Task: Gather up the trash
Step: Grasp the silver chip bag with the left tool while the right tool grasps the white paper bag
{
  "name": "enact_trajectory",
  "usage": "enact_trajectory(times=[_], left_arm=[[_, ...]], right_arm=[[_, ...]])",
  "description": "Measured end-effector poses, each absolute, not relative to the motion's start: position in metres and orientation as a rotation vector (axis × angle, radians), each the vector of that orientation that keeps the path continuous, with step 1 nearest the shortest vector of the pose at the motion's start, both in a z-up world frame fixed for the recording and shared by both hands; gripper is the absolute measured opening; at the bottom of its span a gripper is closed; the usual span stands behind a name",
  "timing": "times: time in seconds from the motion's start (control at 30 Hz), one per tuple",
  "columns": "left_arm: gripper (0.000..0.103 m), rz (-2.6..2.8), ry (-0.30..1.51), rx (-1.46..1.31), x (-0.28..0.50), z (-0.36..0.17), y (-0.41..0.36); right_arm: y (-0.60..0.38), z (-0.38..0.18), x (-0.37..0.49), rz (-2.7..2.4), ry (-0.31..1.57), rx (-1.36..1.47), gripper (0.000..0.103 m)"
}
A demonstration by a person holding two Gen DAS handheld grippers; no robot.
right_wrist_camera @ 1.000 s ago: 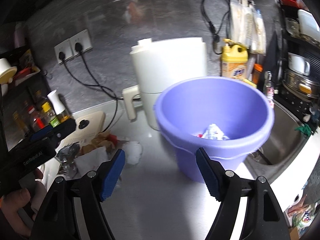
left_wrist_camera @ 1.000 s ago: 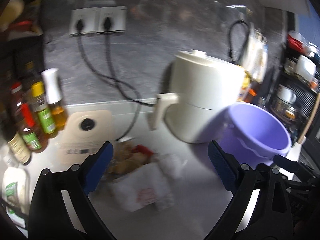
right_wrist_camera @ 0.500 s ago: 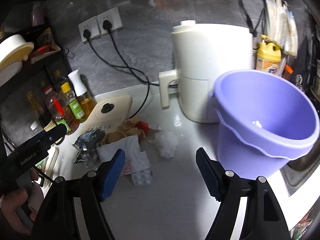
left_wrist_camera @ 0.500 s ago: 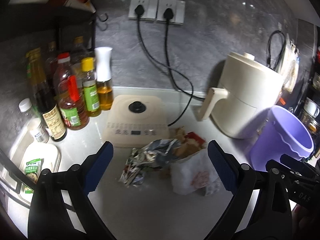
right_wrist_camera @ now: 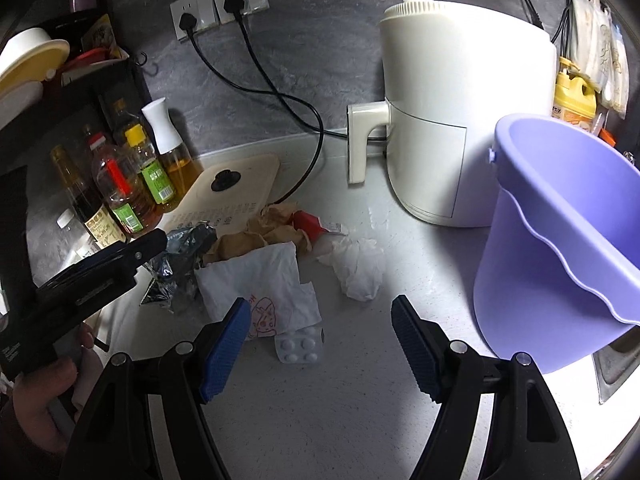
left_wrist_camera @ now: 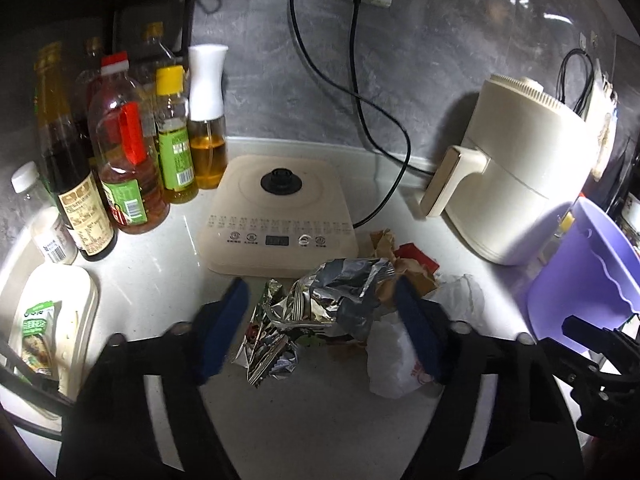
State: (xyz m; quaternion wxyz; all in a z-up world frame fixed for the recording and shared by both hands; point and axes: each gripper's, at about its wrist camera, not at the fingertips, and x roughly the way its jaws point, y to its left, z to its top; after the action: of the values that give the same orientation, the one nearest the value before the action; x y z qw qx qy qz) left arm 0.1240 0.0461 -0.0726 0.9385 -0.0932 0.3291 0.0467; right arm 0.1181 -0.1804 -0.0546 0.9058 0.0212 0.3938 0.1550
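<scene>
Light: dim overall, with bright patches on the counter [left_wrist_camera: 168,264]
Glare: blown-out white at the lower right of the right wrist view
Shadows: black corners
Blur: left gripper [left_wrist_camera: 320,308] pads smeared
Distortion: strong fisheye bending at the edges

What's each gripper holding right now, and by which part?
Nothing yet. Left gripper has just been closing, its pads either side of the foil wrapper, not pressing. Right gripper open above the counter.

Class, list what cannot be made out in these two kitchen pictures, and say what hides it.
- Purple bucket: inside unseen in both views; its wall blocks it.
- Induction cooker labels: too small, left view.
- Left tool pads: blurred; contact with foil wrapper unclear.
- Sink: cut off, right view.
</scene>
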Motion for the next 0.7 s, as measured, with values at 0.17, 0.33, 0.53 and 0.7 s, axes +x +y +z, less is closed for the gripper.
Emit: enact_trajectory(times=[0.17, 0.33, 0.53, 0.7], left_arm=[[0.024, 0.101, 0.714, -0.209, 0.133, -0.084, 0.049], [0.005, 0.124, 0.694, -0.205, 0.134, -0.078, 0.051], [0.004, 0.133, 0.651, -0.185, 0.132, -0.065, 0.051], [0.004, 0.139, 0.633, -0.179, 0.132, -0.060, 0.051]], right_arm=[[-0.180, -0.059, 0.124, 0.320, 0.825, 0.046, 0.072], [-0.178, -0.062, 0.130, 0.323, 0.828, 0.049, 0.072], [-0.172, -0.066, 0.139, 0.328, 0.829, 0.051, 0.072], [-0.164, -0.073, 0.151, 0.342, 0.835, 0.055, 0.068]])
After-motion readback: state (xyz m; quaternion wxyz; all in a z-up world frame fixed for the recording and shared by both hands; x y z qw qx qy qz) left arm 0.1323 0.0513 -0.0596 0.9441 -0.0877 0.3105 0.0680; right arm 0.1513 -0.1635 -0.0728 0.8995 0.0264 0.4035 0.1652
